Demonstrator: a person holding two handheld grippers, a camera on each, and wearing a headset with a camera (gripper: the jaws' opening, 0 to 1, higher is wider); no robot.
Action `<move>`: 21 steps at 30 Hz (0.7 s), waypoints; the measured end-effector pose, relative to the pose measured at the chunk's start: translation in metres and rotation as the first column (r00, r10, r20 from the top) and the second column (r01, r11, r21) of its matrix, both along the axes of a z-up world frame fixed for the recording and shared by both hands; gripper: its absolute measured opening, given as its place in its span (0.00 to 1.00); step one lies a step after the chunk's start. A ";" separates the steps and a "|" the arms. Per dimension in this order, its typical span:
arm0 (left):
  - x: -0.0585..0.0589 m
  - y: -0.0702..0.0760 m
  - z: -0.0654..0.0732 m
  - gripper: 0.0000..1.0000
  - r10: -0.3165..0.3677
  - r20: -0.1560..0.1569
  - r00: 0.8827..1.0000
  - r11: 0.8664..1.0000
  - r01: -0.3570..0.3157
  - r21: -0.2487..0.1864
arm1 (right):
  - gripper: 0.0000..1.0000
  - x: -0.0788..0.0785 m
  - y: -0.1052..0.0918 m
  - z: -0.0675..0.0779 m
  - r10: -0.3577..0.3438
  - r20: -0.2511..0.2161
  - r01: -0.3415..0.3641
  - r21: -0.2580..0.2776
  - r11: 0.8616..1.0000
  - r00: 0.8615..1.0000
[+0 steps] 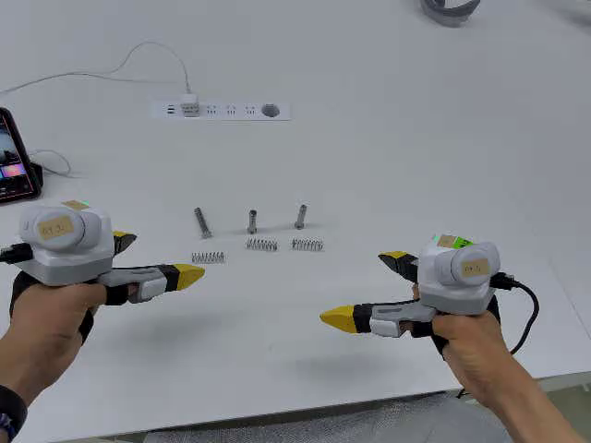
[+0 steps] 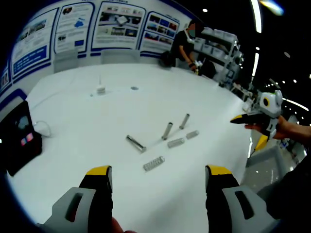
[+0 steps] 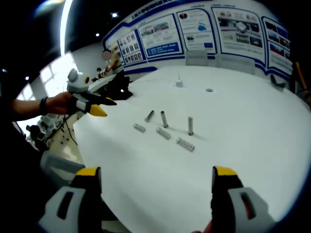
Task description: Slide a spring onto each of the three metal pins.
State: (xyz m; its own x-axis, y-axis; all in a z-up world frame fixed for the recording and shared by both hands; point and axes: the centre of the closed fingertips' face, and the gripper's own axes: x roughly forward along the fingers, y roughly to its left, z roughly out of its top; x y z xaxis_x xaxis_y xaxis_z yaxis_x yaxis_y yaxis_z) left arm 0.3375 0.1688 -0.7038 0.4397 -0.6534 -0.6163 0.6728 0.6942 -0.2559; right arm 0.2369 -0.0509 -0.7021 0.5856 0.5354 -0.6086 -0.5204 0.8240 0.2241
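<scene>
Three pins (image 1: 252, 221) are set in a row mid-bench (image 1: 388, 166), springs (image 1: 261, 245) laid just near of them (one apiece). The left claw (image 1: 159, 256) and right claw (image 1: 363, 287) are held wide open, empty.

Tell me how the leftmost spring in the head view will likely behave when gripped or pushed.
The leftmost spring is a small open wire coil, so probably light, and it may squash or bow under a hard squeeze. It lies on its side on the smooth table, so a push would likely roll it.
</scene>
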 end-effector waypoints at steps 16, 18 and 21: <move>0.036 -0.013 -0.015 0.75 0.029 -0.023 0.999 1.000 -0.029 -0.007 | 0.93 0.001 -0.002 0.000 -0.022 -0.008 0.022 0.014 1.000 1.000; 0.040 -0.014 -0.016 0.74 0.033 -0.028 0.999 0.999 -0.034 -0.011 | 0.93 0.000 -0.002 -0.001 -0.020 -0.011 0.020 0.014 1.000 1.000; 0.044 -0.016 -0.019 0.72 0.041 -0.037 0.999 0.999 -0.041 -0.016 | 0.92 -0.001 -0.003 -0.004 -0.013 -0.017 0.013 -0.003 1.000 1.000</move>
State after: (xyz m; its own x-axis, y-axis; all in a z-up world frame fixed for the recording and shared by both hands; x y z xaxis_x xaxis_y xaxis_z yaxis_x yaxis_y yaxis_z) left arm 0.3819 0.1525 -0.7232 0.4437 -0.6455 -0.6217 0.6340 0.7164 -0.2913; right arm 0.2364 -0.0537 -0.7060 0.5821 0.5260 -0.6201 -0.5056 0.8314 0.2306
